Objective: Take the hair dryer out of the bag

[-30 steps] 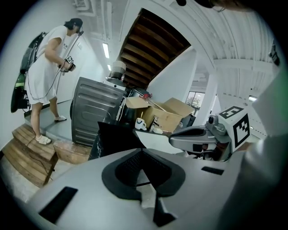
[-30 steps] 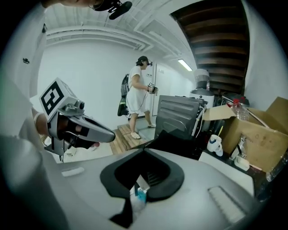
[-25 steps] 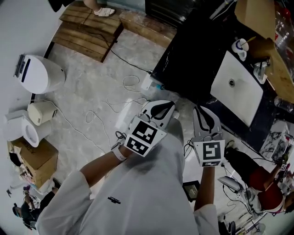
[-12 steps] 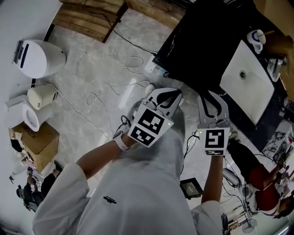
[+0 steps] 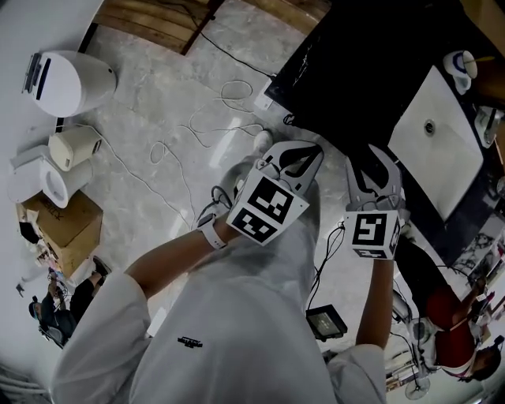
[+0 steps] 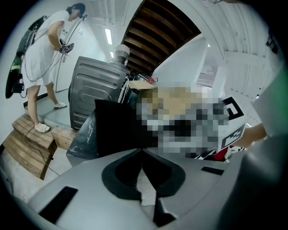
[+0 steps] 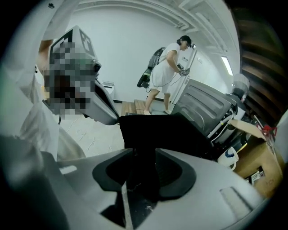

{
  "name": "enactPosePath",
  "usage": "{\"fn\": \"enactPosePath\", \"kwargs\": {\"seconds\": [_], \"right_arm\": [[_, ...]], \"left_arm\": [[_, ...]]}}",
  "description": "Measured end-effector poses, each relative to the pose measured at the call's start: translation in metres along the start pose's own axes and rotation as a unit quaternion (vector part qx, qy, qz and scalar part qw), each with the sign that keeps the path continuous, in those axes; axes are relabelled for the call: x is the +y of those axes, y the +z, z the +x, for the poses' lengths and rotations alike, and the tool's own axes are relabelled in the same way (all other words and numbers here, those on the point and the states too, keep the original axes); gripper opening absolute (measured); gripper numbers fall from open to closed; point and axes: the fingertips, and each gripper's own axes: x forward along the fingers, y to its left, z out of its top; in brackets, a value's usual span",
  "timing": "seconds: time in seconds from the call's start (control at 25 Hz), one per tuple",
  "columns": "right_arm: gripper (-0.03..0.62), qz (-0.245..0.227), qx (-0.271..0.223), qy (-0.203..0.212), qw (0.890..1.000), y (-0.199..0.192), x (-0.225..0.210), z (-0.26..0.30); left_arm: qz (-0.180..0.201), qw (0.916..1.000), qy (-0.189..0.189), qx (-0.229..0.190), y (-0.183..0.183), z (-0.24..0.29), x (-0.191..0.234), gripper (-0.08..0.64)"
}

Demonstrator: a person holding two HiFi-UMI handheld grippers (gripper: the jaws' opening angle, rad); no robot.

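Note:
No hair dryer or bag shows in any view. In the head view my left gripper point(image 5: 312, 151) is shut, its jaws meeting at the tips with nothing between them; its own view shows the same closed tips point(image 6: 141, 151). My right gripper point(image 5: 371, 156) sits beside it, and its jaws are opening with nothing held; the gap point(image 7: 144, 155) frames only dark table. Both point down toward the near edge of a black-covered table point(image 5: 355, 87).
A white sink-like tray point(image 5: 438, 150) and a cup point(image 5: 461, 63) sit on the table. The floor has loose cables point(image 5: 197, 150), a white appliance point(image 5: 67, 83), a cardboard box point(image 5: 67, 237) and a wooden pallet point(image 5: 158, 16). A person point(image 7: 166, 74) stands by a grey machine point(image 6: 96, 90).
Both grippers have sunk and come closer to the black table's edge. The right jaws have spread apart; the left jaws stayed closed.

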Motion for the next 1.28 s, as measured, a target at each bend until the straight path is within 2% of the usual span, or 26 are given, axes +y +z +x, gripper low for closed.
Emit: {"fn": "enactPosePath", "kwargs": {"seconds": [0.28,0.48,0.56,0.68,0.8,0.92,1.12,1.28], "right_arm": [[0.161,-0.045,0.021,-0.013,0.999,-0.023,-0.005,0.013],[0.035,-0.063,-0.006,-0.033,0.997,-0.016,-0.017,0.013],[0.029,-0.035,-0.026,-0.03,0.999,-0.007,-0.024,0.012],[0.028,0.034,-0.067,-0.019,0.997,0.009,-0.036,0.008],[0.028,0.104,-0.098,-0.014,0.99,0.017,-0.047,0.005],[0.027,0.152,-0.12,-0.015,0.981,0.021,-0.055,0.004],[0.028,0.152,-0.132,-0.047,0.978,0.028,-0.071,0.006],[0.028,0.152,-0.146,-0.05,0.976,0.04,-0.08,0.01]], "left_arm": [[-0.001,0.9999,0.003,0.015,-0.008,0.015,-0.001,0.011],[0.003,0.9997,-0.003,0.026,-0.013,0.031,-0.009,0.011],[0.005,0.9998,-0.004,0.018,-0.01,0.036,-0.012,0.011],[0.005,1.0,0.003,0.007,-0.002,0.041,-0.013,0.012],[0.009,0.9999,0.009,0.004,0.006,0.047,-0.015,0.077],[0.012,0.9997,0.021,0.0,0.014,0.053,-0.016,0.094],[0.004,0.9983,0.055,-0.016,0.031,0.062,-0.012,0.156],[0.001,0.9957,0.093,-0.006,0.038,0.071,-0.003,0.231]]}}
